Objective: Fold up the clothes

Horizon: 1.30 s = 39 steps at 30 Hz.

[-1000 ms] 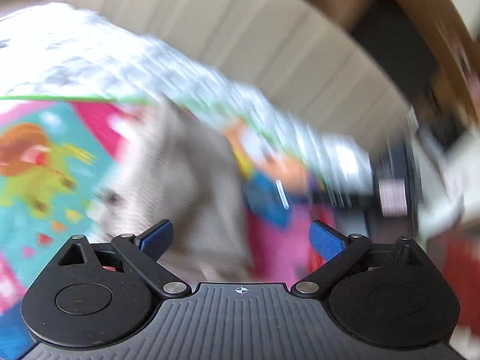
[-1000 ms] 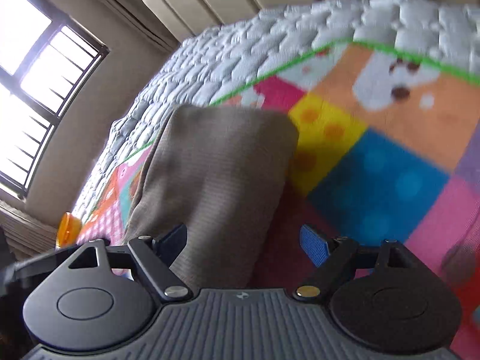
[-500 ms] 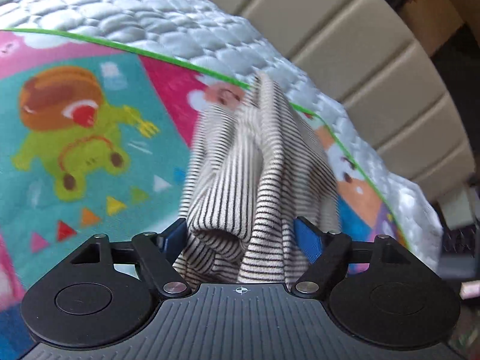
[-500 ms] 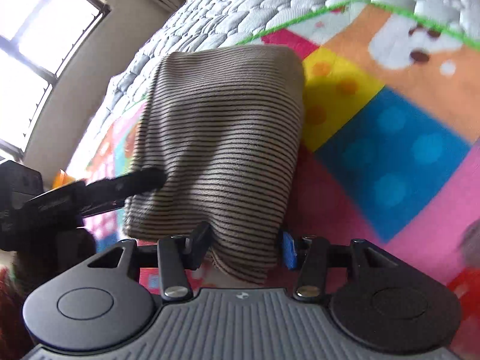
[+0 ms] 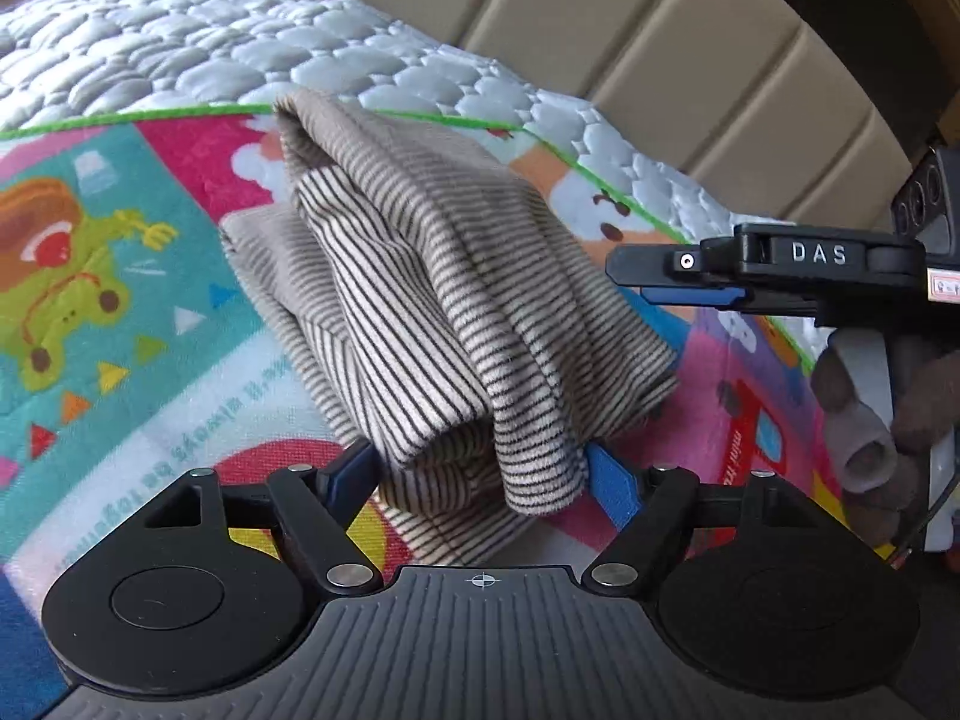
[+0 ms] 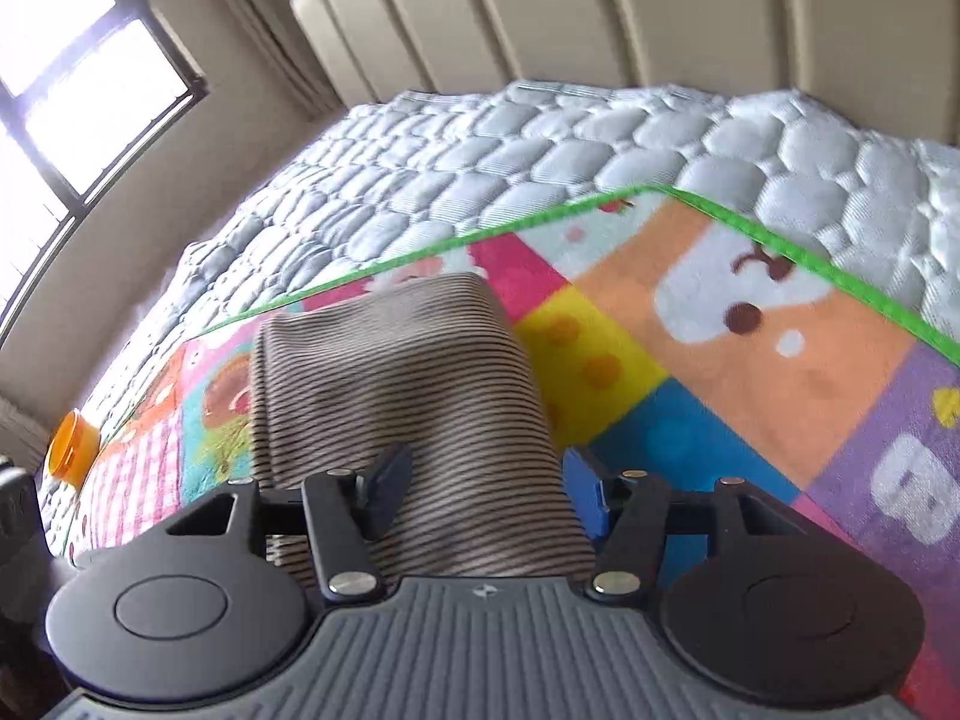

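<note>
A beige garment with thin dark stripes point(image 5: 432, 300) lies bunched on a colourful cartoon mat point(image 5: 108, 276). Its near end rises in folds into my left gripper point(image 5: 483, 474), which is shut on the cloth between its blue pads point(image 5: 606, 480). In the right wrist view the same striped garment point(image 6: 396, 384) runs flat between the fingers of my right gripper point(image 6: 486, 489), which is shut on it. From the left wrist view the right gripper point(image 5: 636, 282) shows side-on at the garment's right edge, held by a person's hand point(image 5: 870, 408).
The mat has a green border point(image 6: 780, 246) and lies on a quilted grey mattress point(image 6: 540, 144). A padded beige headboard point(image 5: 630, 42) stands behind. An orange round object point(image 6: 72, 444) sits at the bed's left edge, below a window point(image 6: 78, 96).
Both grippers were open and short of the garment a second ago. They moved in and shut on its near end. The left one now holds its end bunched above the mat.
</note>
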Available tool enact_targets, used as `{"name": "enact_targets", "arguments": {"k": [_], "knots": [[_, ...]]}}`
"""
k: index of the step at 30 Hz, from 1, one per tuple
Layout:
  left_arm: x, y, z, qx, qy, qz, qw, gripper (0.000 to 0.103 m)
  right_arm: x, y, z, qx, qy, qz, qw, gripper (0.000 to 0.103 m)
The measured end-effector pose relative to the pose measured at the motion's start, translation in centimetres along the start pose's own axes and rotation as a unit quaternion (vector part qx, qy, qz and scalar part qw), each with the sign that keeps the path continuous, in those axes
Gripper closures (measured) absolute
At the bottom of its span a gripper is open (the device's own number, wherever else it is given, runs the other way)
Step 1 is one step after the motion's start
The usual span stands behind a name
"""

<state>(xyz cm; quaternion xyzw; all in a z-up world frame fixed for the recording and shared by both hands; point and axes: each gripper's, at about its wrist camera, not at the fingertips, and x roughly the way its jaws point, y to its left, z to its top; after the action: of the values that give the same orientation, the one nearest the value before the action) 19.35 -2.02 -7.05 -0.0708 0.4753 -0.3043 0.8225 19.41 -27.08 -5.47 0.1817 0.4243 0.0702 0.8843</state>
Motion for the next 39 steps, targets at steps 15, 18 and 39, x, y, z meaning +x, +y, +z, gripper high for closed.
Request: {"name": "enact_targets", "arguments": {"k": [15,18,39], "knots": [[-4.8,9.0,2.6,-0.176,-0.084,0.128,0.9725,0.009,2.3,14.6,-8.1,-0.308,-0.068,-0.095,0.944,0.022],[-4.4,9.6,2.5,-0.183,-0.078,0.129,0.9715,0.009,4.3,15.8,-10.1,-0.382,-0.078,-0.138,0.910,0.024],[1.6,5.8,1.1,-0.093,-0.024,0.094,0.9909,0.074,4.2,15.5,-12.1,-0.473,-0.079,-0.149,0.865,0.078]]}}
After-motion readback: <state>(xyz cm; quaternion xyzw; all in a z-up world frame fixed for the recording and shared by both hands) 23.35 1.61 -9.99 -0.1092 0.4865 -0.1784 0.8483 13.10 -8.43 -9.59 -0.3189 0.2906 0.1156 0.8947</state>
